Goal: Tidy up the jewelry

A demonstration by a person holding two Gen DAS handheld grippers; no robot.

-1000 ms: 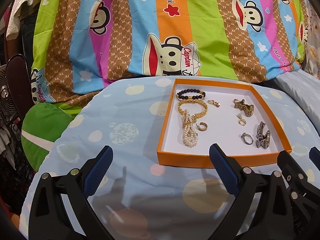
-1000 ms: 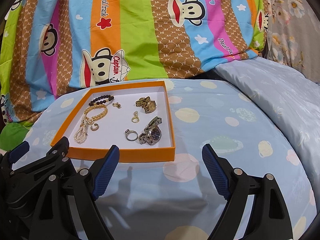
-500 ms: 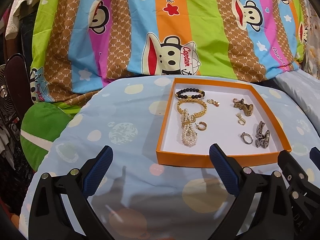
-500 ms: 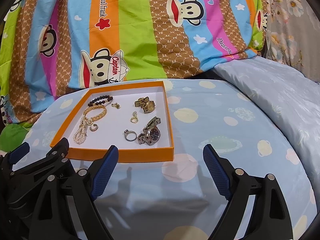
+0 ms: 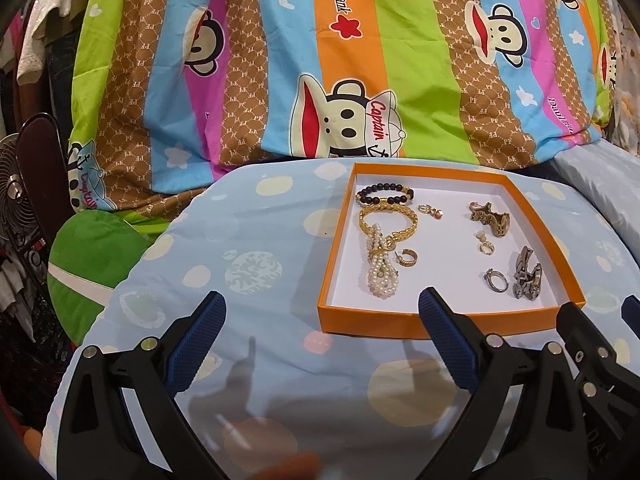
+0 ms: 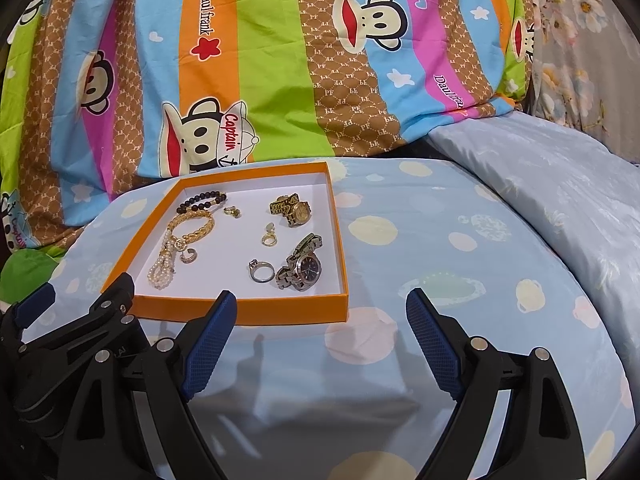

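From my left tongs [image 5: 322, 322], spread wide and empty, I see the orange tray [image 5: 448, 322] of jewelry on a pale blue dotted sheet [image 5: 260, 248], a "Captain" monkey quilt [image 5: 360, 80] behind, a fan [image 5: 16, 196] far left. My right tongs [image 6: 320, 316], equally agape, reveal the silver watch [image 6: 302, 272] face and floral fabric [image 6: 580, 40].

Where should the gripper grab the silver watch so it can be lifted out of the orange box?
Probably by its band. The silver watch lies on its side near the orange box's right front corner, with the folded metal band sticking up behind the round face. I would come straight down from above with the right gripper, jaws open, and close across the band. The wall is close, so a sideways approach looks awkward.
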